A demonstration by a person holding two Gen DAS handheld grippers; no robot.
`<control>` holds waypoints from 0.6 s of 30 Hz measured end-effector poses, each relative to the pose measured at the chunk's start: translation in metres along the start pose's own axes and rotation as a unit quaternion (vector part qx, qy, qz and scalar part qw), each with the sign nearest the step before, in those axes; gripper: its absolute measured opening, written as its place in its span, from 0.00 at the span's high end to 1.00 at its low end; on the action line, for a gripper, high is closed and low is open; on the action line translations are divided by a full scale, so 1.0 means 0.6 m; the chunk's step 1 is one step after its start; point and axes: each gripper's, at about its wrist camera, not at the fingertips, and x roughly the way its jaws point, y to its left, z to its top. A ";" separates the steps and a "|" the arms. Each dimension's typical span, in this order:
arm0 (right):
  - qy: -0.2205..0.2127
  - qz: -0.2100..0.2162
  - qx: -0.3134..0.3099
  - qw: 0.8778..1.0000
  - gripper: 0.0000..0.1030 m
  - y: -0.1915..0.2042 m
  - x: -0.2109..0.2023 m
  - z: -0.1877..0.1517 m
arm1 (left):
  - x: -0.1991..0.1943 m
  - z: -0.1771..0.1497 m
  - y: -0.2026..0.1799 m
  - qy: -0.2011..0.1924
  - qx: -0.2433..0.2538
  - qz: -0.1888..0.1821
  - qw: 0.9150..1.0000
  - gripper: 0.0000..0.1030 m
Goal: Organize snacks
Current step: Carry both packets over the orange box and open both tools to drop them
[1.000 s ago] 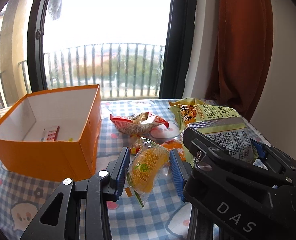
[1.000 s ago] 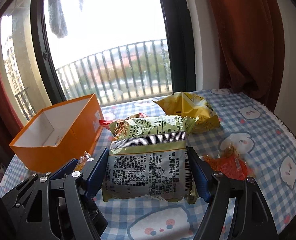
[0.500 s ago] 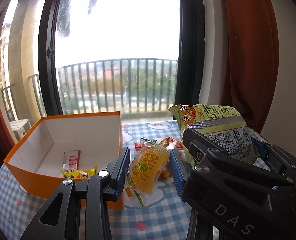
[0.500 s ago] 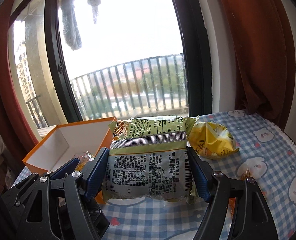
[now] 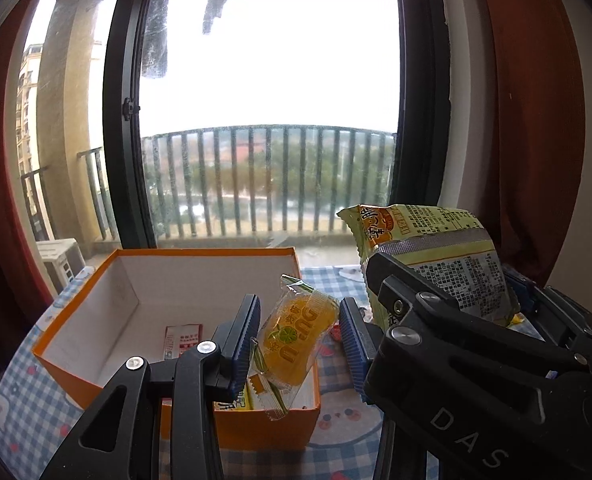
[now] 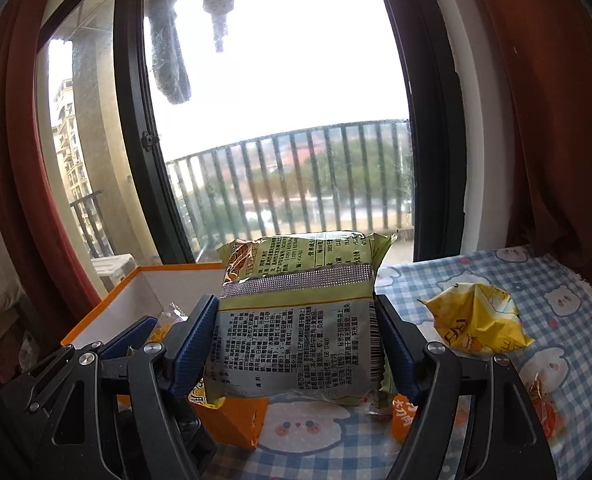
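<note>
My left gripper (image 5: 299, 340) is shut on a small yellow-orange snack packet (image 5: 294, 336) and holds it above the right front part of the open orange box (image 5: 96, 384). The box holds a small red-and-white packet (image 5: 182, 338) and a yellow packet (image 5: 238, 400). My right gripper (image 6: 296, 344) is shut on a large green snack bag (image 6: 299, 320) and holds it in the air beside the box (image 6: 108, 312), to its right. The green bag also shows in the left wrist view (image 5: 435, 256).
A checked blue tablecloth (image 6: 535, 280) covers the table. A crumpled yellow bag (image 6: 475, 322) lies to the right, and small orange packets (image 6: 543, 408) near the right front. A window and dark red curtains stand behind.
Both grippers rose and moved left with their snacks. The left one now holds its packet over the box; the right one carries the green bag up beside the box.
</note>
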 end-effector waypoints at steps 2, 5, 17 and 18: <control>-0.003 0.005 -0.003 1.000 0.24 0.012 0.010 0.007 | 0.002 0.006 0.008 -0.004 0.001 0.002 1.000 0.60; -0.006 0.010 -0.008 1.000 0.24 0.033 0.026 0.016 | 0.015 0.015 0.033 -0.004 -0.010 0.001 1.000 0.60; 0.024 0.023 -0.015 0.999 0.24 0.106 0.129 0.026 | 0.071 0.018 0.105 0.010 -0.051 0.047 0.998 0.60; 0.027 0.025 -0.015 0.999 0.24 0.112 0.138 0.025 | 0.077 0.019 0.111 0.011 -0.050 0.051 0.997 0.60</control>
